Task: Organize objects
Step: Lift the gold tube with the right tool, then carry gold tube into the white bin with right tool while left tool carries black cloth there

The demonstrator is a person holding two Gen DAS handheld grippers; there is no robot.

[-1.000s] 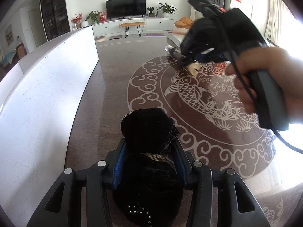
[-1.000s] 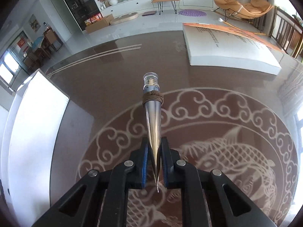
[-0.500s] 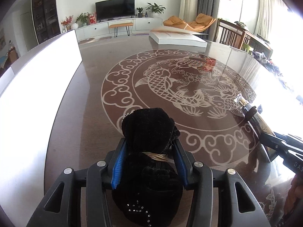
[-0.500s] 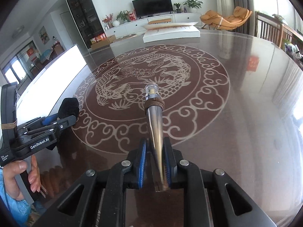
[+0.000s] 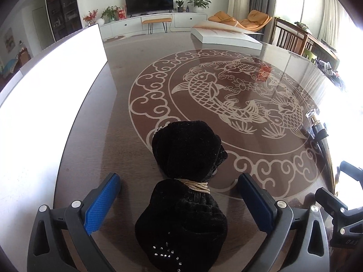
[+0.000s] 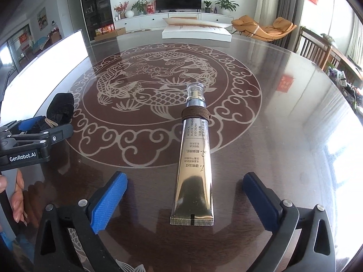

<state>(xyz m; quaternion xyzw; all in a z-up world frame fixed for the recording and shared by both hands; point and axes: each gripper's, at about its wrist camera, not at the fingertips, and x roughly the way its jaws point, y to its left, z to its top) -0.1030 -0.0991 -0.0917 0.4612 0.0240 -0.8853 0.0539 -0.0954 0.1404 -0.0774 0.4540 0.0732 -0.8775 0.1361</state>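
On table point(image 6: 283, 136), tongs opening, items released

Daylight floods in from the right of both frames, blowing the window point(image 5: 354, 52) out to pure white. The glossy tabletop point(image 6: 283, 136) throws back broad glare along its right side, and the white panel point(image 5: 45, 86) at left is overexposed too. Fisheye bending curves every edge, with dark vignetting in the corners. Focus is crisp, no motion blur.
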